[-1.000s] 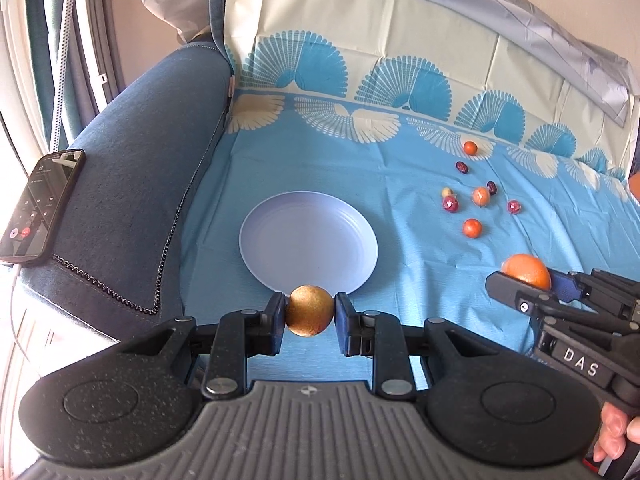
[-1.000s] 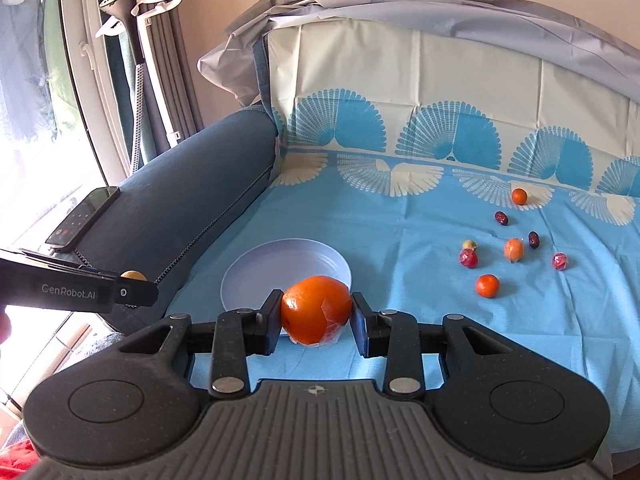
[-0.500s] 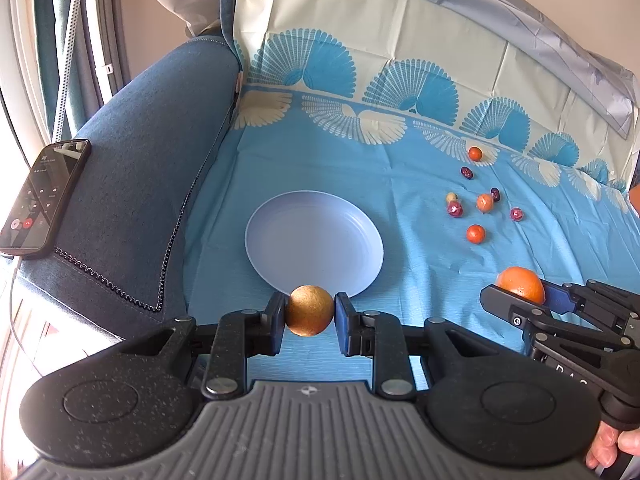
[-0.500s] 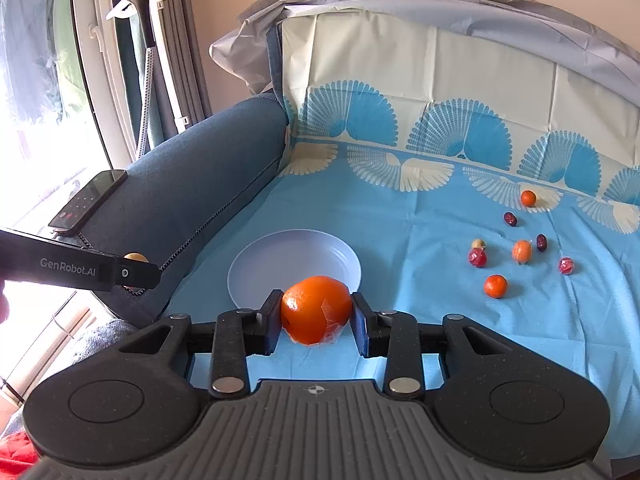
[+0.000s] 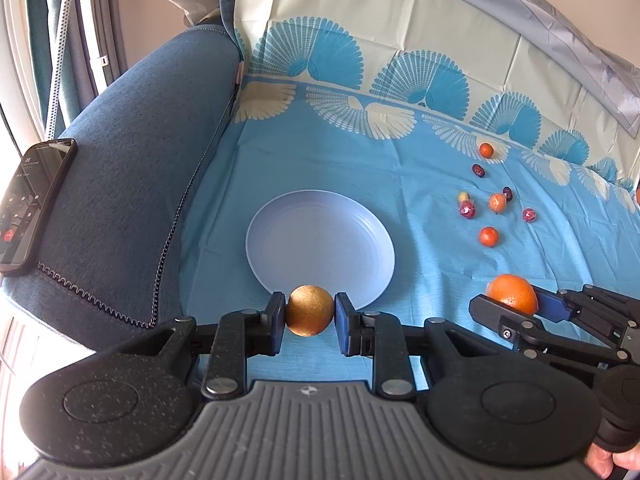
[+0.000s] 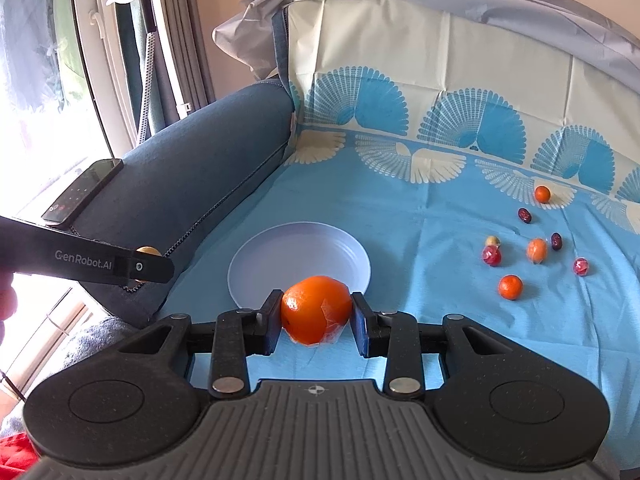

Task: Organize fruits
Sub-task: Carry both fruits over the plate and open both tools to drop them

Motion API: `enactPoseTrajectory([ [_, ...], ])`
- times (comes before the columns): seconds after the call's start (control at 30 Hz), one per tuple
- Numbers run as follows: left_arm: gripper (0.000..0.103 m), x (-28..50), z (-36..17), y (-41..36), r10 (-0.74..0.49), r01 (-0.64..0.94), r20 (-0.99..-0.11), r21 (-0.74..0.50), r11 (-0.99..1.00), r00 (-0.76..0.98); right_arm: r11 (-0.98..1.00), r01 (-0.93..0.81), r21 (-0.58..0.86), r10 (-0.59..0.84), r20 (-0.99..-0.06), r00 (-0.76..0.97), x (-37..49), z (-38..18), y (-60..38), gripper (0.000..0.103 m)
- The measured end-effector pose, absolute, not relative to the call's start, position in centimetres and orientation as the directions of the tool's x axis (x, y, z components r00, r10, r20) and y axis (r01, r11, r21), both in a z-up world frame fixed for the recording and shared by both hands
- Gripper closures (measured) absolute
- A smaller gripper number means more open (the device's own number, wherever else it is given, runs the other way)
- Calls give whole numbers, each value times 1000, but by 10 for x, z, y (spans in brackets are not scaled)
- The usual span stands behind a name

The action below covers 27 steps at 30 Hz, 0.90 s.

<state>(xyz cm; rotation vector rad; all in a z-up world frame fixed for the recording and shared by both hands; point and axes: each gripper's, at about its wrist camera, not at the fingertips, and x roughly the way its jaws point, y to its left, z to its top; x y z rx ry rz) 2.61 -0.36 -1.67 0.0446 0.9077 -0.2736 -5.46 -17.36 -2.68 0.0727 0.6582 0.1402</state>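
My left gripper (image 5: pixel 310 311) is shut on a small golden-brown round fruit (image 5: pixel 310 310), held just before the near rim of a pale lilac plate (image 5: pixel 320 240) that lies empty on the blue cloth. My right gripper (image 6: pixel 315 310) is shut on a plastic-wrapped orange (image 6: pixel 315 309), also at the plate's (image 6: pixel 300 256) near rim. The right gripper and its orange (image 5: pixel 513 294) show at the right of the left wrist view. Several small fruits lie scattered to the right of the plate: small oranges (image 6: pixel 510 287), dark dates (image 6: pixel 524 215) and red wrapped ones (image 6: pixel 491 255).
A blue sofa armrest (image 5: pixel 132 168) rises left of the plate, with a phone (image 5: pixel 30 204) lying on it. The patterned cloth (image 6: pixel 400 208) covers the seat and backrest. A window and a clothes steamer stand (image 6: pixel 150 40) are at the far left.
Both grippers have moved a little forward toward the plate, each still holding its fruit. The scattered fruits have not moved.
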Motion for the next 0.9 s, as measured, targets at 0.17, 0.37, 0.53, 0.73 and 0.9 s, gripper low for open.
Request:
enactPoseTrajectory([
  [0.17,75,47,-27,-6,-207,253,-795,-71,965,571,988,-116,104,155,-619,770,-35,-36,-170,66],
  [0.37,75,81,-49,-13,-194,251,-820,-64,966,538,990,-113,87,142,-648,749,-6,-56,-168,66],
  [0.53,75,108,-71,-19,-179,250,-837,-52,967,517,990,-123,73,140,-677,723,22,-76,-167,66],
  [0.73,75,143,-98,-26,-158,258,-858,-31,966,489,985,-162,52,151,-707,691,55,-102,-159,66],
  [0.9,75,168,-122,-33,-126,263,-875,1,965,468,983,-180,43,154,-722,675,82,-120,-155,66],
])
